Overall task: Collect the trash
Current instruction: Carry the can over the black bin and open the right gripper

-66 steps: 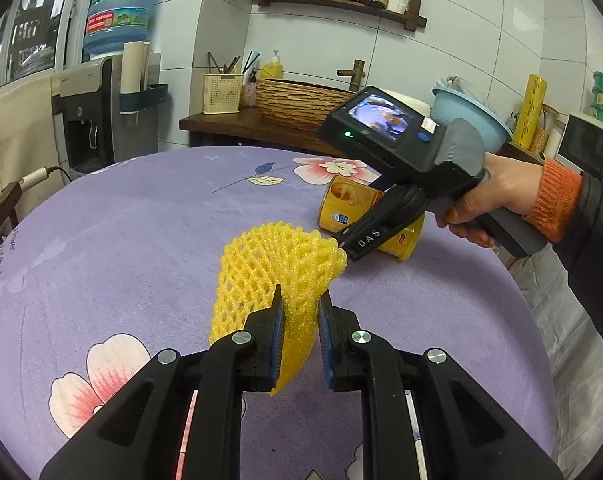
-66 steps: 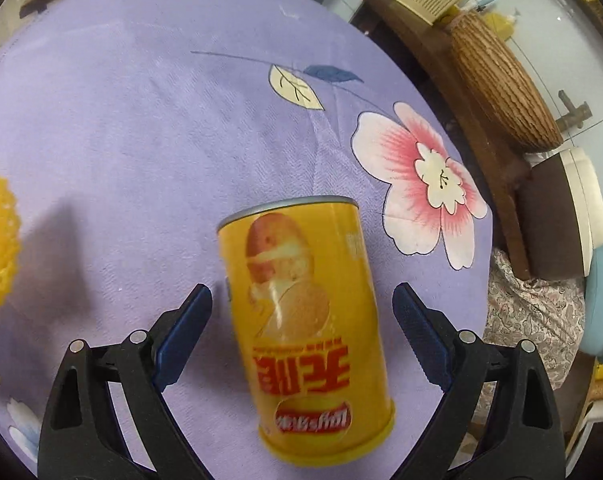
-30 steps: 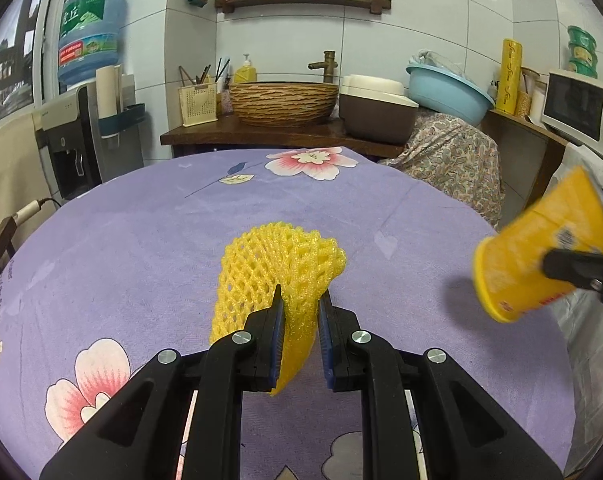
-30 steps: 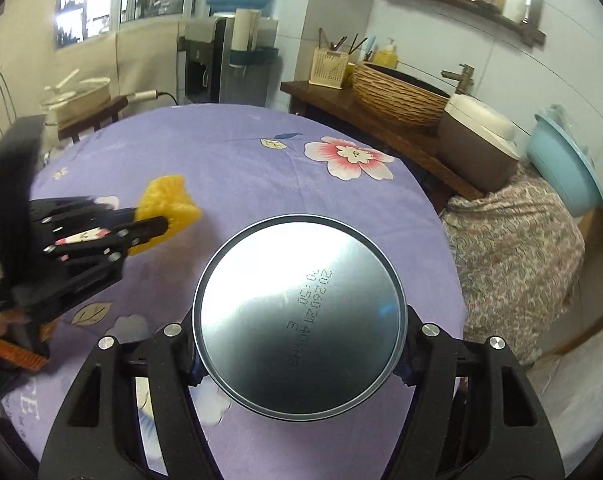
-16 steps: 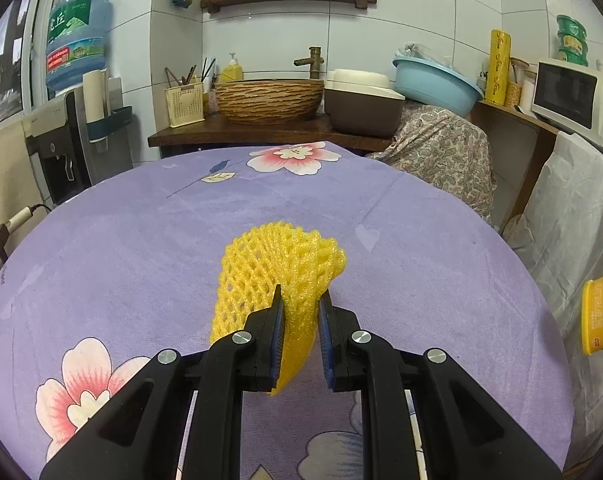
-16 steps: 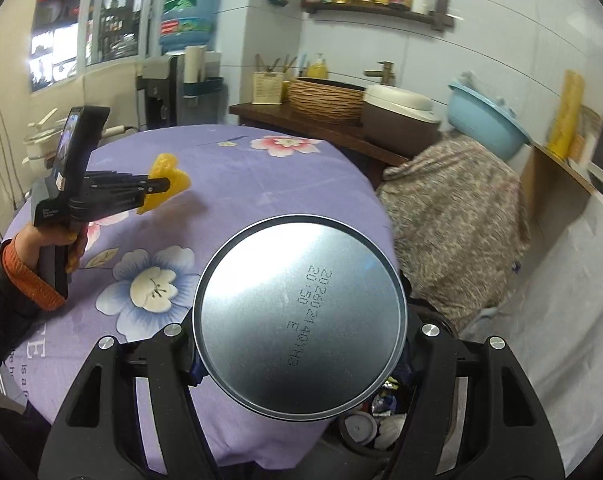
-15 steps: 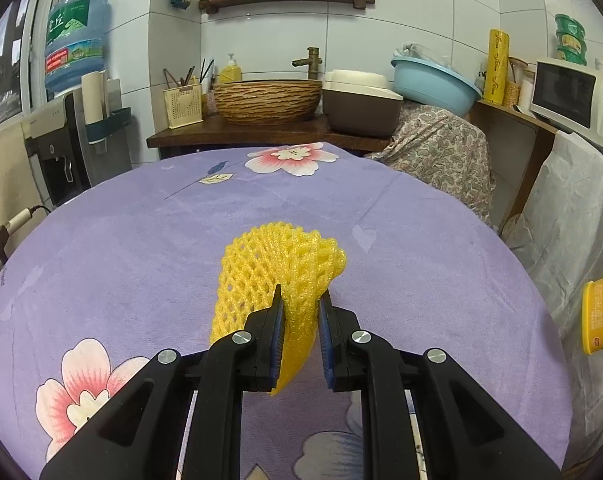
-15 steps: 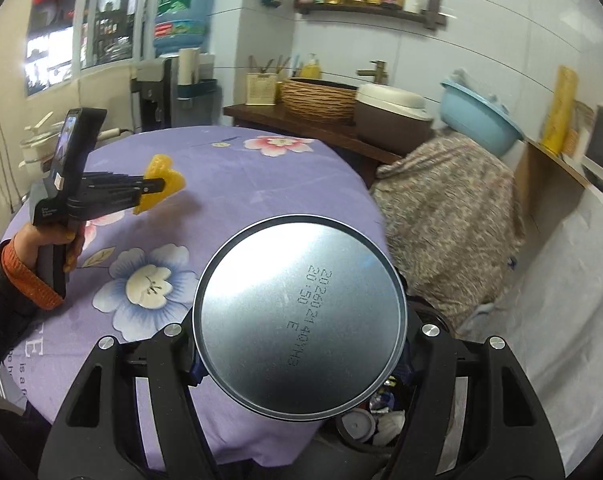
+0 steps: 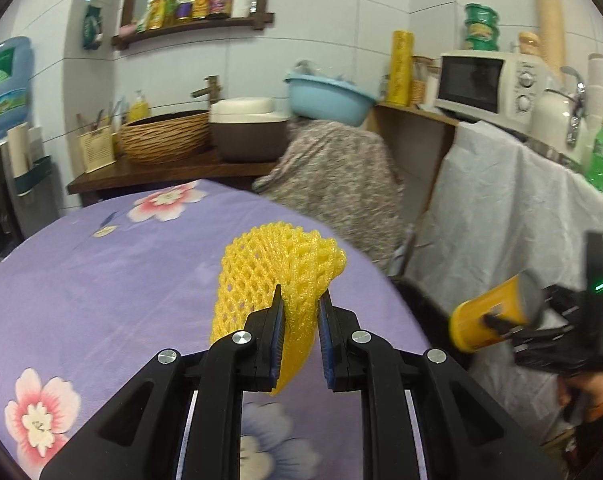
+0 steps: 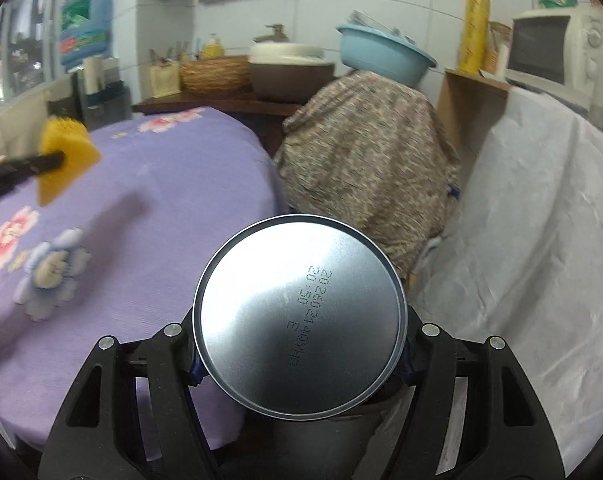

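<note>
The left claw [image 9: 300, 320] is clenched on a yellow foam mesh fruit sleeve [image 9: 279, 276], its blue-lined pads squeezing the netting's lower part while the rest fans upward above the round worktop covered in a purple flowered cloth [image 9: 101, 280]. From the right wrist view the same sleeve [image 10: 63, 156] shows blurred at the far left, held over the cloth [image 10: 161, 220].

The right claw [image 10: 299, 344] grips a yellow cylindrical snack can [image 10: 299, 312] across its body, jaws spread wide around it, the silver metal end facing the camera. Printed on that end in dark dotted characters is a code that reads roughly "20260214" followed by further letters, with "20:50" and "E" beside it. In the left wrist view the can [image 9: 487, 320] appears tilted in the right claw [image 9: 501, 322], off the worktop's right edge and in front of a white crinkled sheet [image 9: 501, 220]; an orange cuff of the person's sleeve shows at the picture's lower right.

A dark round container [image 10: 321, 444] sits directly below the can, beside the worktop's edge. Labels on the shelf bottles and the blue water jug are too blurred to read.
</note>
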The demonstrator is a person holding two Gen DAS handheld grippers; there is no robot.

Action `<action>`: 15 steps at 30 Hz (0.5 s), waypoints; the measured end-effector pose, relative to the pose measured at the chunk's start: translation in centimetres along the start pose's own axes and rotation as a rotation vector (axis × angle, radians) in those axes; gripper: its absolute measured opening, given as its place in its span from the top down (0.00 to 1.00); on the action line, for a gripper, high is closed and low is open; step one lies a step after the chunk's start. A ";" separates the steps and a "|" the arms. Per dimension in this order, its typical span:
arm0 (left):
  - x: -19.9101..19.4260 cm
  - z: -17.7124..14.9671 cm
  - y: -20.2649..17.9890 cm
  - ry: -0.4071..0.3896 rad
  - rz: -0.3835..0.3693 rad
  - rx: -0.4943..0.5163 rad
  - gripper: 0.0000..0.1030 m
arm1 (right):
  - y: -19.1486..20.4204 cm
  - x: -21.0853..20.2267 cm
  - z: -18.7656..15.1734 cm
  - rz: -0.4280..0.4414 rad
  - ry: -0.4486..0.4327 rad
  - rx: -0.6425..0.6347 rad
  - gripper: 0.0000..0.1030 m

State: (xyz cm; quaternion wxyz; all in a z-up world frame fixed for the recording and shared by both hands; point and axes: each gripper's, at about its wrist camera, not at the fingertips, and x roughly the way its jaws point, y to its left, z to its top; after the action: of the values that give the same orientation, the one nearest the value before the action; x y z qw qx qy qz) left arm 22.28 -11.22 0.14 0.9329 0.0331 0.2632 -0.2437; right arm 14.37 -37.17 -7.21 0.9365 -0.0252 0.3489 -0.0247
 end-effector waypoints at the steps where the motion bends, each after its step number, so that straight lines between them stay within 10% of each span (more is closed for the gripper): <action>1: 0.1 0.2 -0.7 -0.001 -0.016 0.004 0.85 | -0.4 0.8 -0.4 -0.008 0.016 0.007 0.35; 15: 4.9 -0.2 -8.8 0.098 -0.151 0.069 0.85 | -3.5 15.2 -7.0 -0.050 0.283 0.098 0.35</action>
State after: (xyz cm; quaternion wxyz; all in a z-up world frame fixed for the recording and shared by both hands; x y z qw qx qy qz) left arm 21.64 -21.05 -1.93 0.8961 0.0572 0.3015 -0.3206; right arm 21.22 -41.81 -22.19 0.8771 0.0156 0.4752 -0.0683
